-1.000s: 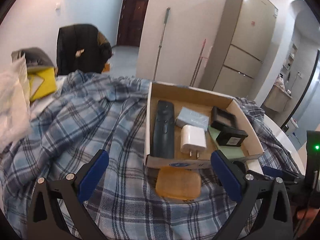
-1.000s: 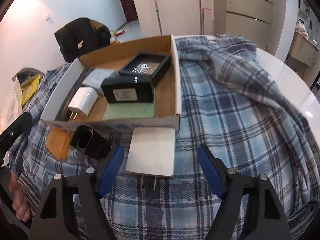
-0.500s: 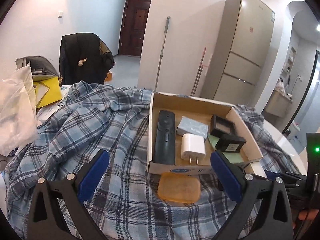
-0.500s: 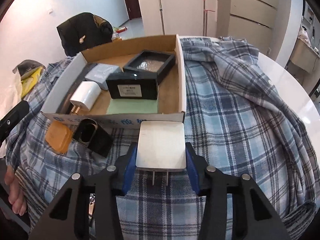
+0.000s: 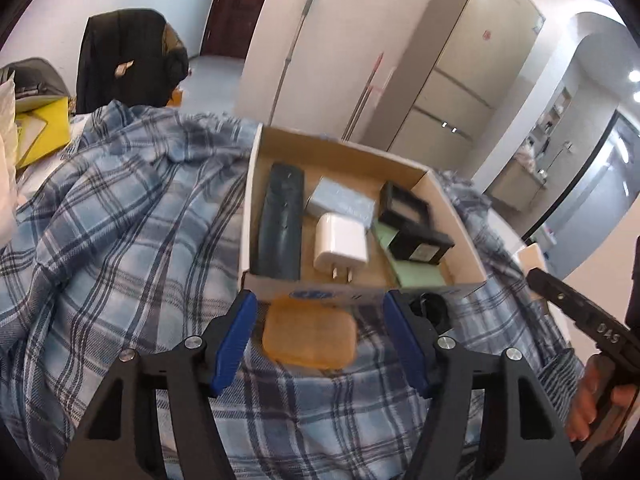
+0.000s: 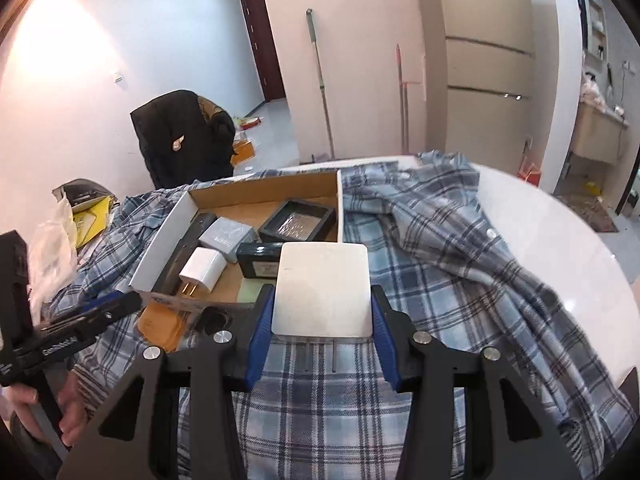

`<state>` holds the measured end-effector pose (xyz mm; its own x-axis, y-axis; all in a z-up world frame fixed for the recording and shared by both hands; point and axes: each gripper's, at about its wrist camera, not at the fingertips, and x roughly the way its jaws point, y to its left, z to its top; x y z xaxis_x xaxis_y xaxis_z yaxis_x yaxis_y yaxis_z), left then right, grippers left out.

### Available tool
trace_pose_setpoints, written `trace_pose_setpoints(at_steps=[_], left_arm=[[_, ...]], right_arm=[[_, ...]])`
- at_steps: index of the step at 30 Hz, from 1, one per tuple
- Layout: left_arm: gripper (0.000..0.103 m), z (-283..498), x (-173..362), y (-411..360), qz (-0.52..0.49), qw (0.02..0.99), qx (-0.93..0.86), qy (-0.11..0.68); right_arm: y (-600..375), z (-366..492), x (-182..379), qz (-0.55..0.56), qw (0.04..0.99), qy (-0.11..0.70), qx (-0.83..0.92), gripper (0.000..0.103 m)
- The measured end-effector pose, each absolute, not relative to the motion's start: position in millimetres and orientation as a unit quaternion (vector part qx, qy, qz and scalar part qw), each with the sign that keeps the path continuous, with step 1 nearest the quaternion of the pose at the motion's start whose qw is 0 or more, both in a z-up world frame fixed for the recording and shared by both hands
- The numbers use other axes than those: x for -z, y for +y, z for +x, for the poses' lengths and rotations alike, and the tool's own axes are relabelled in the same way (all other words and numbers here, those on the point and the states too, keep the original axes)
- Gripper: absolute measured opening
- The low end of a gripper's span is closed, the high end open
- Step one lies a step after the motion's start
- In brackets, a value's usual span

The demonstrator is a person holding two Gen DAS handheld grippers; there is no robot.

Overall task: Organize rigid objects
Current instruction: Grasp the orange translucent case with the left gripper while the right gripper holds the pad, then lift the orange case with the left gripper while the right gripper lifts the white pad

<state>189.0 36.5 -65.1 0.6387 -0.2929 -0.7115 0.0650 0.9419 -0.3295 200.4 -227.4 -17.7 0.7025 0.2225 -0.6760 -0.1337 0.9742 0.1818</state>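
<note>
Right wrist view: the right gripper [image 6: 322,322] has its fingers clamped on one large white charger [image 6: 323,288], lifted at frame centre before the cardboard box [image 6: 160,256], which already holds six things. In the left wrist view the left gripper [image 5: 320,332] straddles one amber soap bar [image 5: 310,336], fingers apart and apparently not touching; it and a blurred black object [image 5: 434,306] remain outside on the plaid cloth [image 5: 120,240].
</note>
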Motion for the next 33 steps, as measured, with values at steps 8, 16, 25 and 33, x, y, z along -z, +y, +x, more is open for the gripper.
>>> trace_pose_setpoints(at_steps=[8, 16, 25, 33], left_arm=[[0.068, 200.9, 85.8, 13.2, -0.084, 0.874, 0.101, 0.468], [0.068, 204.3, 97.4, 0.4, -0.044, 0.865, 0.093, 0.491], [0.064, 194.1, 88.9, -6.1, -0.004, 0.886, 0.068, 0.459], [0.063, 156.7, 43.9, -9.1, 0.035, 0.941, 0.048, 0.334]], right_arm=[[-228.3, 203.7, 27.8, 0.064, 0.913, 0.391, -0.101, 0.045], [-227.5, 204.9, 32.8, 0.062, 0.911, 0.396, -0.096, 0.044], [-228.6, 207.3, 36.4, 0.062, 0.909, 0.401, -0.094, 0.045], [-232.4, 205.8, 32.2, 0.067, 0.912, 0.393, -0.097, 0.045]])
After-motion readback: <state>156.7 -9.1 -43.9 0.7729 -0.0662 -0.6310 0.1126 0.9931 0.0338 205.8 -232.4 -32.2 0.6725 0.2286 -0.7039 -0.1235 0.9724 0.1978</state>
